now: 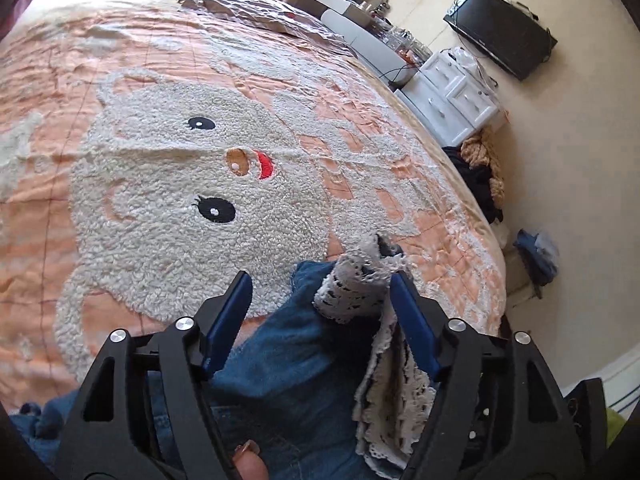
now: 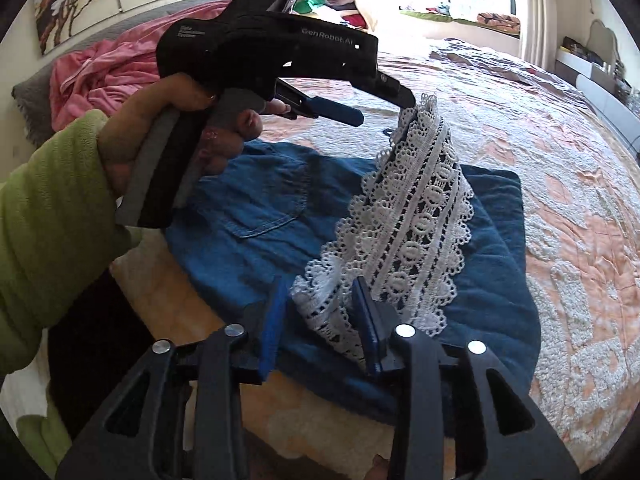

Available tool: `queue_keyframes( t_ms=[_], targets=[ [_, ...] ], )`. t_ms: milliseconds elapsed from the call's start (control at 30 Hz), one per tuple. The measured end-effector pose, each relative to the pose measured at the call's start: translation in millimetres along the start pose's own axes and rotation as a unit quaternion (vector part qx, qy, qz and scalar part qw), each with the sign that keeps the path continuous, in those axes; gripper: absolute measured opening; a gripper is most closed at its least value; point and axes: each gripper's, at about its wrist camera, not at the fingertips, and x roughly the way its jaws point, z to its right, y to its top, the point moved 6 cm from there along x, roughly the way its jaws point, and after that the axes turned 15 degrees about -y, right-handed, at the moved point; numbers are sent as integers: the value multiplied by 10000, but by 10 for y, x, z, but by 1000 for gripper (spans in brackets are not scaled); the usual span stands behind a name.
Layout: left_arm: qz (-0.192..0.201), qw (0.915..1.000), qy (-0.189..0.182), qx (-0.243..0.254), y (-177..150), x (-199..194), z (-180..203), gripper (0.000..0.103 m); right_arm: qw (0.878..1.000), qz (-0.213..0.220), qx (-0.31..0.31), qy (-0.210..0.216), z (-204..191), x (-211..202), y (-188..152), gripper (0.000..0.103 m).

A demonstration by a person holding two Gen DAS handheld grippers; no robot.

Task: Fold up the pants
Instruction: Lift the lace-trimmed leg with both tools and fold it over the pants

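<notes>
The pants (image 2: 280, 216) are soft matt blue denim edged with white openwork lace trim (image 2: 416, 224). The bedspread (image 1: 168, 208), centre frame, is nubbly fleece on smooth quilted peach cloth. The left gripper (image 1: 320, 292) is matt black plastic with shiny metal rivets.

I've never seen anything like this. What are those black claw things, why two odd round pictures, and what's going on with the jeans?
No robot here: a person holds a hand-operated gripper in each hand. Each gripper carries a wide-angle camera looking out along its two blue fingers, which is why the pictures look round and bent.

The right camera's view shows the left gripper from outside, with the person's left hand in a green sleeve squeezing its handle. The right gripper is at the bottom of that view.

On the bed's bear-patterned quilt lie blue denim pants, already partly folded. Their white lace hem is lifted off the denim, hanging from the left gripper's tip. Both grippers look open, with gaps between the fingers; the lace seems draped over one finger of the left gripper rather than pinched.
</notes>
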Motion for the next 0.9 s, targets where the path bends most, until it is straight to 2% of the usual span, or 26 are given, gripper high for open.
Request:
queue_keyframes(
  t_ms=[100,167,267,367,400,467,533,600,633,667,700,733,767,800,867,900],
  targets=[
    [71,9977,-560,-368,-42,-48,23,72,9992,28,-8,402,-16,-130,-48,41],
    [21,9967,-663,-458,-67,-13,49,74,9983,115,87,568,53,-250,-54,45],
    [-91,9974,-541,-465,-87,84,65,74,9971,284,556,438,435,-358,40,49],
    [-113,9946,-793,-654,-66,165,100,78,9903,360,1341,-50,1103,-293,216,49],
    [-152,9937,-826,-739,-56,210,102,79,9888,276,1459,-148,1290,-204,274,49],
    [-201,9944,-683,-781,-44,292,96,79,9888,-238,1449,-260,1536,87,345,51],
    [-274,9952,-567,-742,-45,371,106,79,9872,-422,1521,-219,1663,334,435,51],
    [-401,9956,-467,-710,-79,440,124,68,9841,-670,1646,-74,1722,556,502,52],
    [-453,9961,-420,-638,-97,457,134,45,9823,-748,1713,74,1721,660,541,52],
    [-493,9967,-345,-547,-120,470,138,31,9804,-871,1754,214,1714,786,568,51],
    [-533,9970,-266,-492,-138,468,134,28,9772,-1025,1846,211,1738,916,565,51],
    [-546,9970,-243,-497,-155,453,120,24,9732,-1177,1960,245,1725,1032,574,45],
    [-543,9969,-250,-502,-170,423,109,21,9692,-1263,2069,429,1727,1118,617,13],
    [-532,9971,-272,-467,-186,375,118,21,9655,-1280,2185,615,1723,1164,611,10],
    [-495,9981,-118,-358,-214,284,108,20,9671,-1125,2217,541,1728,1116,629,10],
    [-511,9982,83,-309,-228,258,68,20,9676,-1029,2253,483,1753,1083,639,10]
  ],
)
